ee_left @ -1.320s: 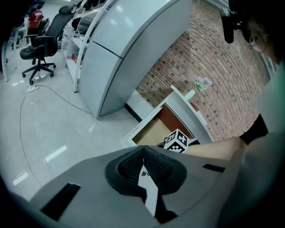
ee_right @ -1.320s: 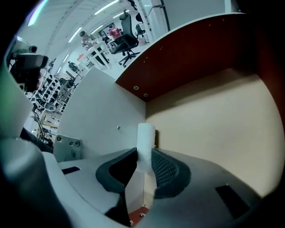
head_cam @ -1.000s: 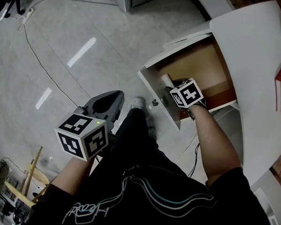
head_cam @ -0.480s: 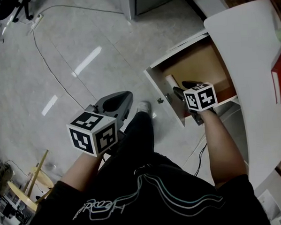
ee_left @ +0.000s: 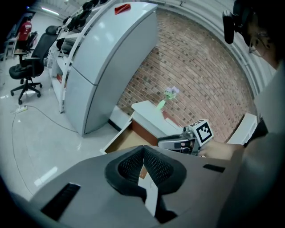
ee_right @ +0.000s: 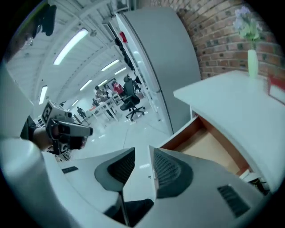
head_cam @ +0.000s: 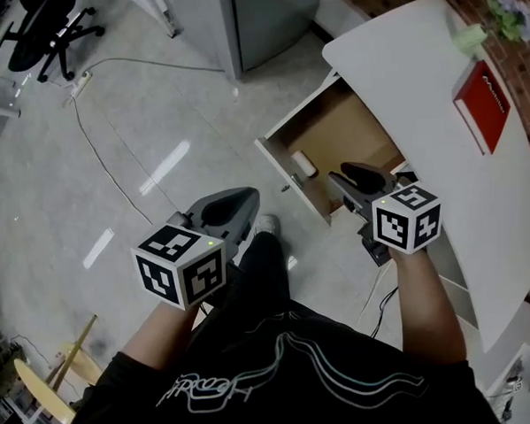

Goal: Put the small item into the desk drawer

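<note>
The desk drawer (head_cam: 285, 172) stands pulled out, its brown floor showing. A small white item (head_cam: 304, 164) lies inside it near the front panel. My right gripper (head_cam: 347, 170) hangs just above the drawer's near right part, apart from the item; its jaws are closing with a gap and nothing between them (ee_right: 142, 151). The drawer (ee_right: 209, 147) shows ahead of it under the white desk top. My left gripper (head_cam: 245, 199) hovers over the floor left of the drawer, shut and empty (ee_left: 143, 148), and the drawer (ee_left: 122, 140) lies beyond its tips.
The white desk top (head_cam: 417, 75) carries a red book (head_cam: 483, 105) and a green vase with flowers (head_cam: 481, 29). A grey cabinet (head_cam: 237, 22) stands beyond the drawer. A cable (head_cam: 93, 145) crosses the floor, and an office chair (head_cam: 52, 36) stands far left.
My right gripper has drawn back out of the drawer, and the white item now lies alone inside. The left gripper has drifted slightly toward the drawer. The head view has tilted up.
</note>
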The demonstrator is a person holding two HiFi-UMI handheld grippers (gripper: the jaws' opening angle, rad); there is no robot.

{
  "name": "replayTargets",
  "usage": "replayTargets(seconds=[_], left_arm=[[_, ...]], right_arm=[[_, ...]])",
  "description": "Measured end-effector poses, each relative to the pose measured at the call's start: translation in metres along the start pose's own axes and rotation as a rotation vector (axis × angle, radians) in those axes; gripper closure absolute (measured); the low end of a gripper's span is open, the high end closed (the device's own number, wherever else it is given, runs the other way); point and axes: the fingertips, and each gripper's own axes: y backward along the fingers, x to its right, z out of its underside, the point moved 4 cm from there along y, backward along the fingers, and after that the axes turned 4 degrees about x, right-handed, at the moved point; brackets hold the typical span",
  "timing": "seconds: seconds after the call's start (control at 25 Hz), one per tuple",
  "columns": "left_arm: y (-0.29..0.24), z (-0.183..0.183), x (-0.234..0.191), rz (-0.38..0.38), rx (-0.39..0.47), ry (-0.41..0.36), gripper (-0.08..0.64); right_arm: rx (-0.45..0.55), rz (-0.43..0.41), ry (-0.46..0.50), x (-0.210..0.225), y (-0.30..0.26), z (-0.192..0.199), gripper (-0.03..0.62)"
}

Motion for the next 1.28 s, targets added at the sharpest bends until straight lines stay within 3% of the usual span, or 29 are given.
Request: replayTargets(seconds=[0.16, 0.4, 0.68, 0.92, 1.28], left_arm=[[0.035, -0.006, 0.07, 0.068, 0.054, -0.045, 0.538], [0.081, -0.014, 0.183, 0.168, 0.122, -0.267, 0.538], [0.146, -0.018, 0.305, 0.265, 0.24, -0.357, 0.538], [0.182, -0.02, 0.372, 0.312, 0.301, -0.427, 0.538], [0.21, -0.013, 0.421, 0.3, 0.357, -0.503, 0.538]], right_arm=[[0.135, -0.032, 0.011, -0.056, 0.084, -0.017, 0.479], [0.334, -0.023, 0.064, -0.122, 0.196, -0.023, 0.507], [0.537, -0.084, 0.153, -0.197, 0.32, -0.025, 0.531], [0.643, -0.155, 0.22, -0.232, 0.391, -0.016, 0.532], [0.722, -0.173, 0.332, -0.26, 0.443, -0.011, 0.537]])
